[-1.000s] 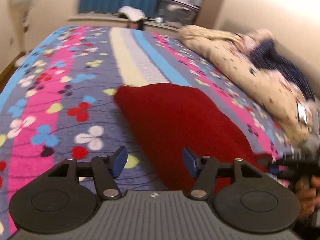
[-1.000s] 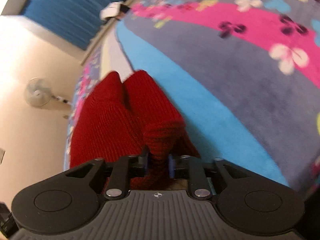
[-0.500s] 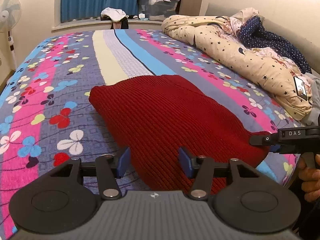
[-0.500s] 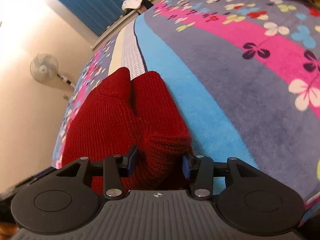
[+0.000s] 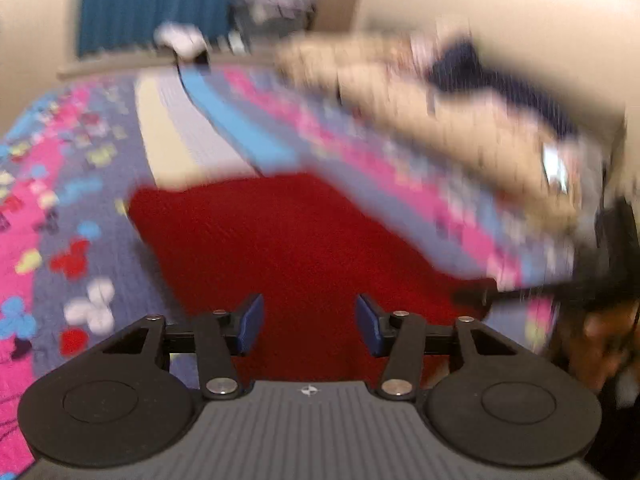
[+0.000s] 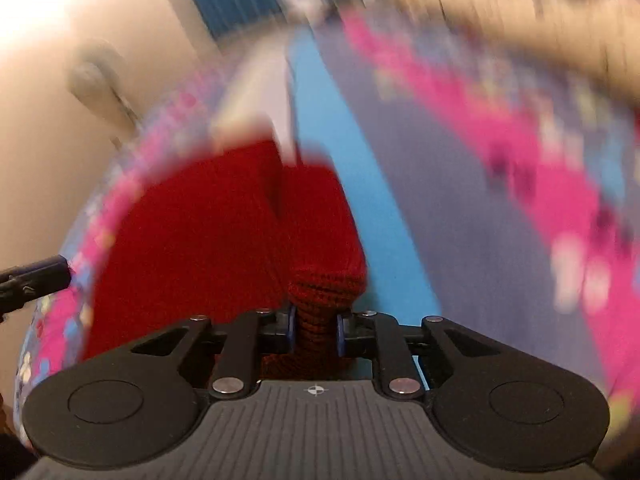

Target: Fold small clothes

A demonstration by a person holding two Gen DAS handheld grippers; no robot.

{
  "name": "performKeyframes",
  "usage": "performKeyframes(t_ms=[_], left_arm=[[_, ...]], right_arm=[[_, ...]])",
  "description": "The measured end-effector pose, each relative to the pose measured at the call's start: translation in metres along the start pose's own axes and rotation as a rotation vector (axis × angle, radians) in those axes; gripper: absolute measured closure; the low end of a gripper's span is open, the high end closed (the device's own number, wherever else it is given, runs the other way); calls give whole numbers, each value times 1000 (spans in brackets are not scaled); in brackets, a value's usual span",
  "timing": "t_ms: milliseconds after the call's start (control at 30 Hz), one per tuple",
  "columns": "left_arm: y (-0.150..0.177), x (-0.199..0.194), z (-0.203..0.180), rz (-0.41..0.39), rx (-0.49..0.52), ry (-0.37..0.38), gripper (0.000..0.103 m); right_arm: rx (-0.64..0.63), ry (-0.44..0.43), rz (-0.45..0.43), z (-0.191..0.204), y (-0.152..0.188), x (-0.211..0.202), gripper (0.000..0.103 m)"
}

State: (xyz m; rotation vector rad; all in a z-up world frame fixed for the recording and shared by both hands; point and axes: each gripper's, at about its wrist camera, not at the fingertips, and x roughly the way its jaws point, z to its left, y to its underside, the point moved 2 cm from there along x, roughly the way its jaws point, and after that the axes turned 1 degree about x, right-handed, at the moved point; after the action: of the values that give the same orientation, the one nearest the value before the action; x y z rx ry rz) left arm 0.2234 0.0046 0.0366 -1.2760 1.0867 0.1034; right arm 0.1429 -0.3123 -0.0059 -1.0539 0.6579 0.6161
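Jaws clamped on a bunched corner, the right gripper holds the soft red ribbed-knit garment lying on the flowered bedspread; left gripper gapes empty above it — limp, grippy knit, best pinched at corners.

Motion blur smears the bedspread and quilt.
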Motion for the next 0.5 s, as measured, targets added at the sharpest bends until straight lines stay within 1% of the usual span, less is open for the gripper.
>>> performKeyframes(t_ms=[33, 67, 100, 133, 233, 300, 333, 400, 467, 500], left_arm=[[8, 14, -2, 85, 38, -32, 55], [14, 22, -4, 130, 72, -56, 55], [17, 26, -6, 154, 92, -69, 55], [16, 26, -4, 149, 88, -69, 55], [13, 21, 7, 137, 32, -33, 55], [14, 19, 9, 130, 25, -29, 55], [13, 18, 8, 124, 26, -27, 55], [11, 14, 6, 101, 32, -26, 55], [7, 9, 8, 68, 17, -20, 54], [6, 7, 7, 55, 4, -16, 55]], right_arm=[[34, -9, 8, -3, -1, 0, 79], [33, -10, -3, -3, -4, -4, 73], [14, -5, -26, 0, -8, -11, 66], [2, 0, -48, 2, -13, -18, 56], [-38, 23, -146, 6, -29, -42, 55], [-79, -2, -192, 9, -40, -50, 55], [-103, -27, -202, 10, -48, -49, 55], [-149, -88, -197, 22, -65, -41, 54], [-192, -139, -175, 31, -79, -26, 45], [-208, -152, -161, 36, -86, -16, 43]])
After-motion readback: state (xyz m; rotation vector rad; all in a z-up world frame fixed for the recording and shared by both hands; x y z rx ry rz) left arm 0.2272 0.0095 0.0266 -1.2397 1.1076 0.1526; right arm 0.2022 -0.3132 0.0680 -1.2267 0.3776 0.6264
